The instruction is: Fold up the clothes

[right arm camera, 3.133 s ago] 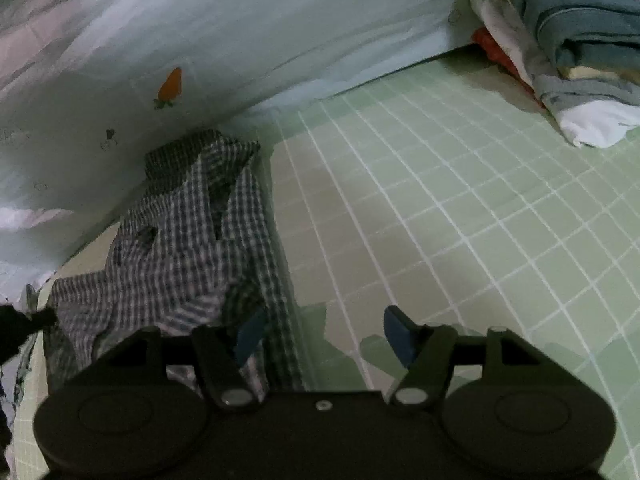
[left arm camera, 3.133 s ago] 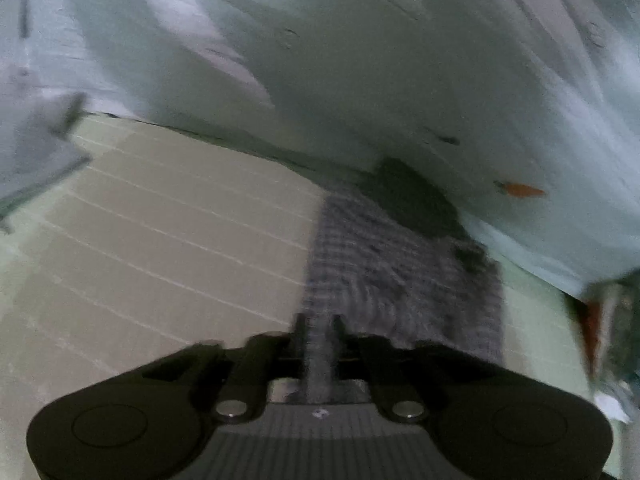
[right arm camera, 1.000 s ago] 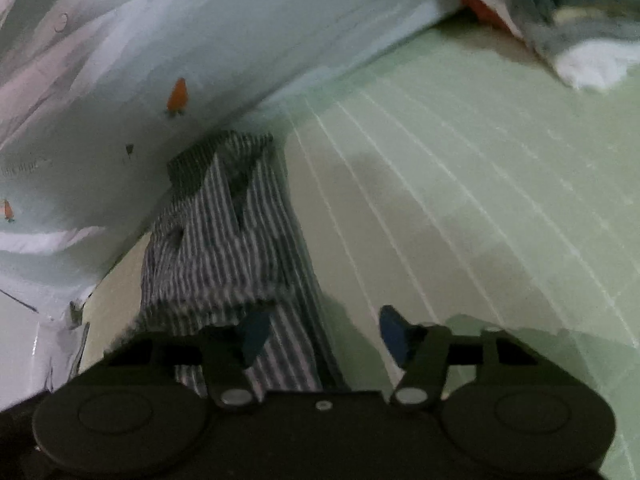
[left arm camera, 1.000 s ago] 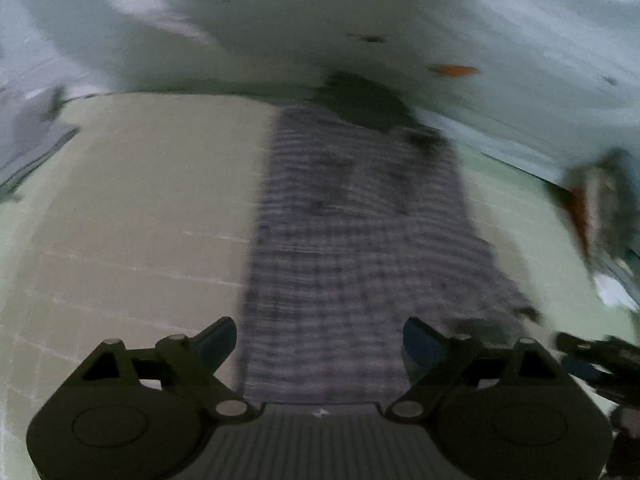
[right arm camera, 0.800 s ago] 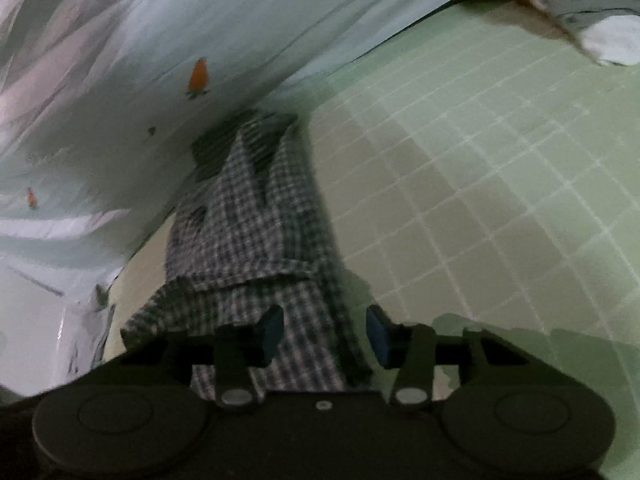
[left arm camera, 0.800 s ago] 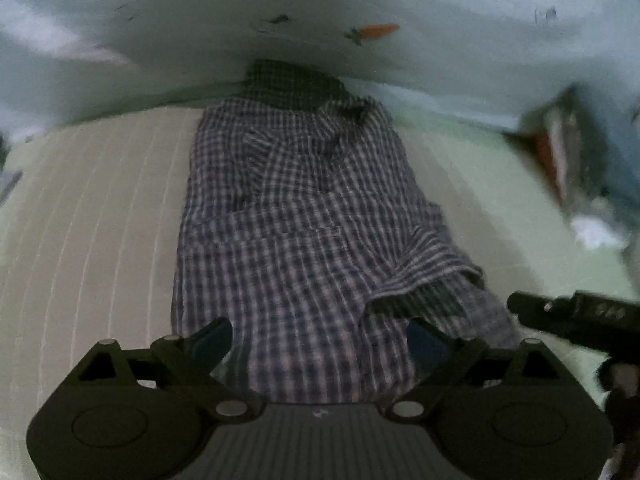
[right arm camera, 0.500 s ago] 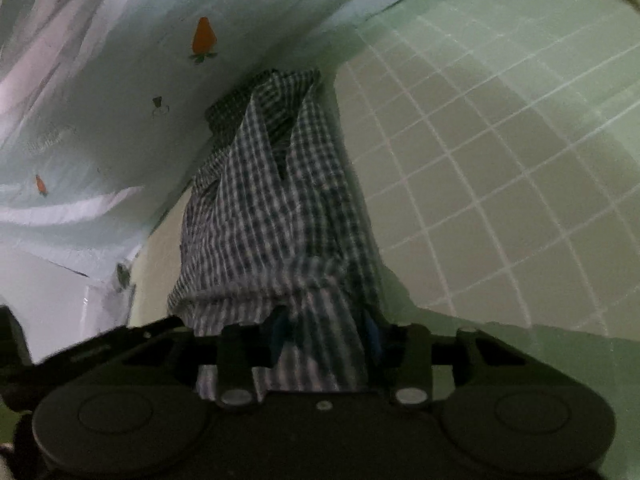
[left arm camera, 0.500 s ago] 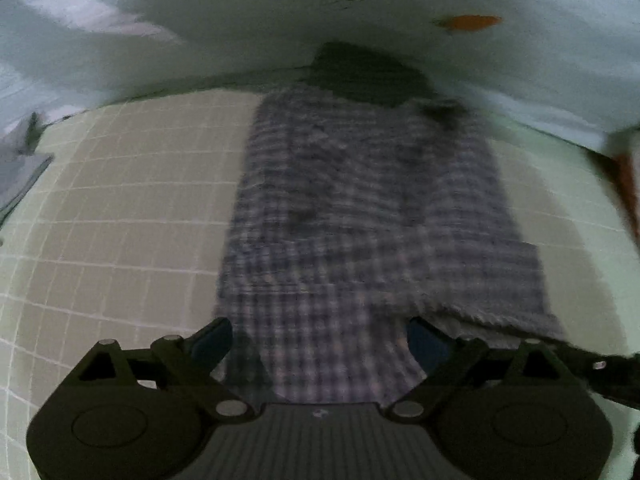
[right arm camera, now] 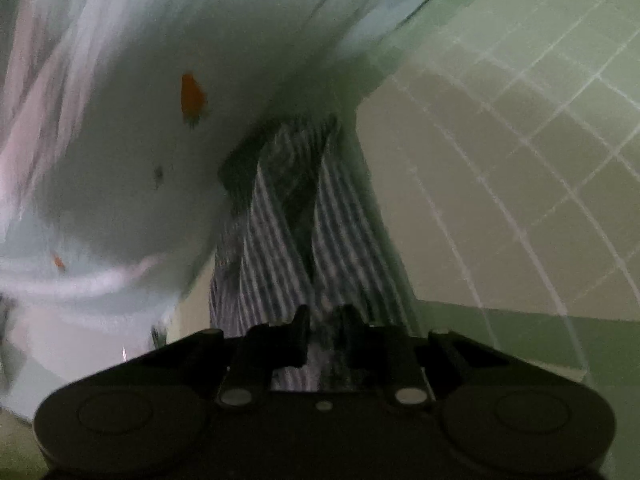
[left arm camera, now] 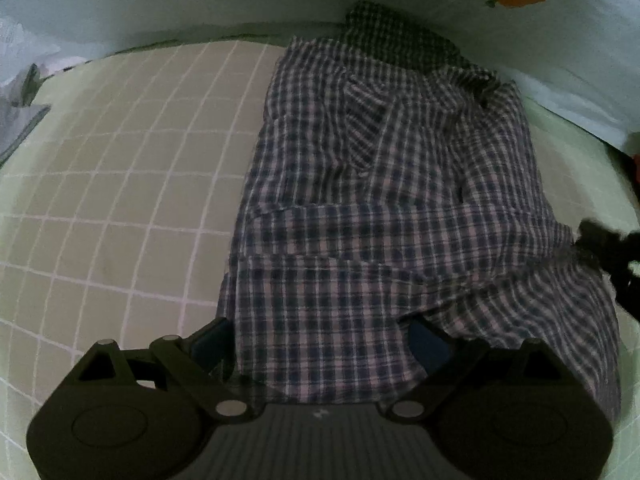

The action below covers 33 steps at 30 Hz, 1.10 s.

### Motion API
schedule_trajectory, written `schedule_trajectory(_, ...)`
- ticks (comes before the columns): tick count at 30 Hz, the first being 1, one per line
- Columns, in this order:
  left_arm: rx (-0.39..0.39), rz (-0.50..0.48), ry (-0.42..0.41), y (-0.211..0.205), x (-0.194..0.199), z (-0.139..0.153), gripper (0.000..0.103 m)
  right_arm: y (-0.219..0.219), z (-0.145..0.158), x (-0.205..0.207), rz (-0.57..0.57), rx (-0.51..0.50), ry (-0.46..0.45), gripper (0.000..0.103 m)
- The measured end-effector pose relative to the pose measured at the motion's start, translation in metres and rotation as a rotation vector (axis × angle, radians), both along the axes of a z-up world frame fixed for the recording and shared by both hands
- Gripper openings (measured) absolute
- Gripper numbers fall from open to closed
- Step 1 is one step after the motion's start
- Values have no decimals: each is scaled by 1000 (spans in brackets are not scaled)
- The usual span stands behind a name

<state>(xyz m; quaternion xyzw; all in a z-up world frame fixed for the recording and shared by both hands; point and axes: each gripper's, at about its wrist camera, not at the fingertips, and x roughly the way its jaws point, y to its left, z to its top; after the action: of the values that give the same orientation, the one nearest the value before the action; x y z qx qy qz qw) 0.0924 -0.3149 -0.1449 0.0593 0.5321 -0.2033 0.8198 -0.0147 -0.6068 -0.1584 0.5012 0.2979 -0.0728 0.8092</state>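
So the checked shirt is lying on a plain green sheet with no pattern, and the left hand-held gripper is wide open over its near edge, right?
Not quite. The sheet is not plain: the left wrist view shows a grid of white lines across the green. The rest holds: the checked shirt lies on it, and the left hand-held gripper stands wide open over the shirt's near edge.

green grid sheet [left arm camera: 120, 184] w/ pale carrot-print blanket [left arm camera: 560, 40] bunched along far edge
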Motion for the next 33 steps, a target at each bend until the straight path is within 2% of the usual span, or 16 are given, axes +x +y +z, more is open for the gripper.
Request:
schedule_trajectory(2,-8,6,5,2,0,0,96,-7,4,-5,-53,13,-27,19)
schedule_trajectory(5,-16,14,9,5,-1,1,96,-5,19,-14,-15,-95,14,22)
schedule_trajectory(7,-18,17,10,5,-1,0,96,0,23,-25,19,-109,48,31)
schedule_trajectory(9,-19,19,10,5,-1,0,96,6,19,-40,34,-48,69,45)
schedule_trajectory(11,-19,20,11,6,-2,0,96,10,10,-50,35,-1,95,45)
schedule_trajectory(13,-20,20,13,6,-2,-1,96,12,2,-51,44,38,104,41)
schedule_trajectory(15,-22,18,15,8,-3,-1,96,14,-5,-49,61,78,92,29)
schedule_trajectory(17,-25,16,20,9,-1,-2,96,11,-7,-39,60,93,76,24)
schedule_trajectory(23,-20,9,17,7,0,-3,98,-8,-6,1,29,88,38,15)
schedule_trajectory(26,-25,8,20,8,2,-2,98,-9,1,8,12,35,35,15)
schedule_trajectory(28,-26,20,9,14,2,6,98,-11,7,5,-27,1,21,31)
schedule_trajectory(29,-29,29,-5,19,2,11,98,-10,12,0,-39,-17,22,49)
schedule_trajectory(30,-41,39,-15,26,1,17,98,-10,17,-6,-51,-35,24,54)
schedule_trajectory(33,-114,86,0,53,1,27,98,3,24,-20,5,-80,50,59)
